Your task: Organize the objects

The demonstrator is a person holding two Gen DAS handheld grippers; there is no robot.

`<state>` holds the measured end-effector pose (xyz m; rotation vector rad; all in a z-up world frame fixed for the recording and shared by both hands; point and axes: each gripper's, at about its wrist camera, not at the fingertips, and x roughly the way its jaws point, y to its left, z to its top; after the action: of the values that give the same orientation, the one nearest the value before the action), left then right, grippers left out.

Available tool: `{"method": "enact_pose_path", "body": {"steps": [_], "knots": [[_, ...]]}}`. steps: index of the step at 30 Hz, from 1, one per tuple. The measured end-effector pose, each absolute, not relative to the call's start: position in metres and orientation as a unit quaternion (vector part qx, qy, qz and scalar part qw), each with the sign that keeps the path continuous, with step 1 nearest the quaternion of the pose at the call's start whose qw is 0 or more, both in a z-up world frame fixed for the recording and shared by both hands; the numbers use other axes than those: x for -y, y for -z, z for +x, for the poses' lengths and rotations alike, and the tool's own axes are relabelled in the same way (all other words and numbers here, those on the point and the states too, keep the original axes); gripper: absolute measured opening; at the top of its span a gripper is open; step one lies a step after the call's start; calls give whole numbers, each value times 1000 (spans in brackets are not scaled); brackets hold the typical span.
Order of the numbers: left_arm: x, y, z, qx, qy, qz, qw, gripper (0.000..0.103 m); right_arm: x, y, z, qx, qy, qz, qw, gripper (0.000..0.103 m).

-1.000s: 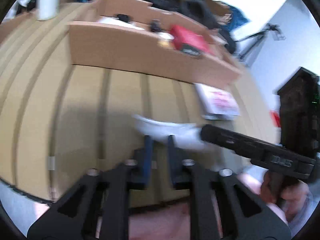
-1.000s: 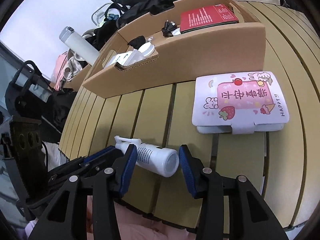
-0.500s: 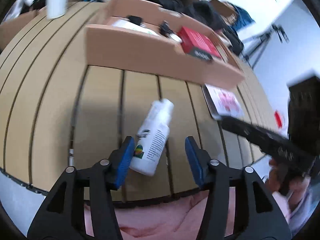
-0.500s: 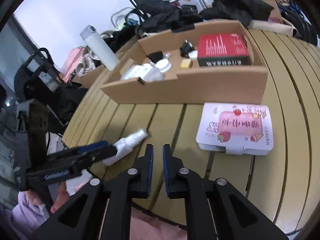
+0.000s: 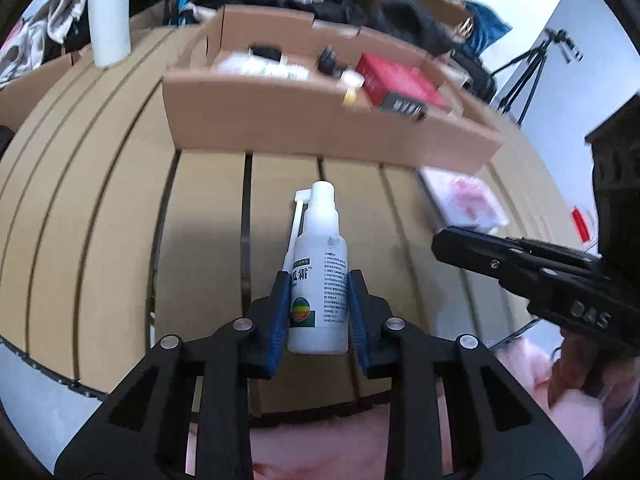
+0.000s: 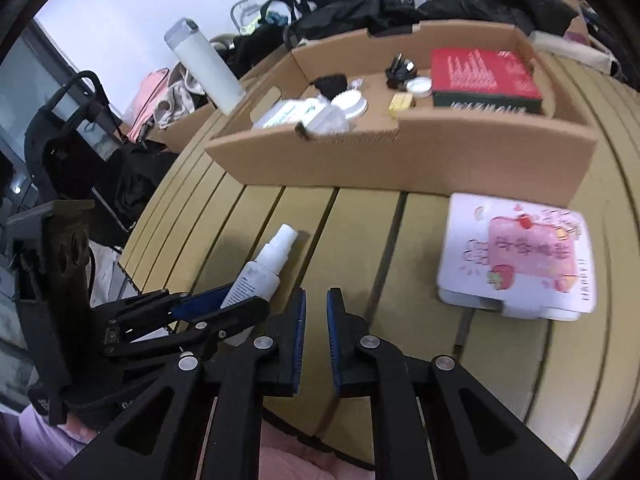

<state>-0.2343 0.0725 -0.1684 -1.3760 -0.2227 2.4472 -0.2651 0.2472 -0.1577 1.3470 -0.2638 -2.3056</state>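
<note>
White spray bottle (image 5: 318, 276), nozzle toward box

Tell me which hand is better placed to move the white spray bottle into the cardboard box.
Left. The left gripper has just closed on the spray bottle; the right gripper is nearly shut and empty beside it.

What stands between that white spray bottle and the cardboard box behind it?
Nothing visible on the table: bare slats run from the spray bottle, held in the left claw, to the cardboard box. Only the box's near wall must be cleared.
</note>
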Motion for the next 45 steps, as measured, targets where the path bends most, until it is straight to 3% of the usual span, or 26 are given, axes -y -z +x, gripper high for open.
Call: {"method": "enact_pose_path", "body": {"steps": [8,14,21,22,24,26,27,28,29,33,35,39,40,45], "knots": [[-69,92,-226,91,-885,-418,185,24,-286,116,-254,74,875,450,162,12],[-81,53,-287,92,-881,-419,197,24,-293,77,-280,23,894,428,133,12],[-119,94,-403,76,-850,-499,148,25,-285,84,-379,16,875,469,117,12],[-123,106,-410,69,-851,-501,143,28,-284,95,-393,14,866,487,112,12],[-129,127,-419,49,-856,-498,128,48,-276,120,-413,-11,849,517,111,12],[-128,133,-417,47,-865,-483,123,59,-275,134,-418,-13,843,526,116,21],[-126,133,-413,55,-869,-475,127,64,-277,136,-418,-5,843,524,119,50],[-124,131,-410,60,-870,-472,130,73,-280,137,-416,4,845,520,125,94],[-121,127,-406,59,-871,-469,131,76,-282,136,-413,11,848,513,133,102],[-108,98,-385,44,-876,-467,115,76,-293,115,-395,5,864,487,128,103],[-95,78,-361,49,-885,-451,109,87,-303,95,-373,4,875,468,125,103],[-71,42,-285,25,-902,-425,73,96,-322,59,-317,8,894,431,124,103],[-66,35,-262,19,-906,-417,68,102,-327,51,-298,4,899,421,123,103],[-40,23,-156,55,-906,-414,69,103,-339,31,-198,-33,911,403,81,103]]}}
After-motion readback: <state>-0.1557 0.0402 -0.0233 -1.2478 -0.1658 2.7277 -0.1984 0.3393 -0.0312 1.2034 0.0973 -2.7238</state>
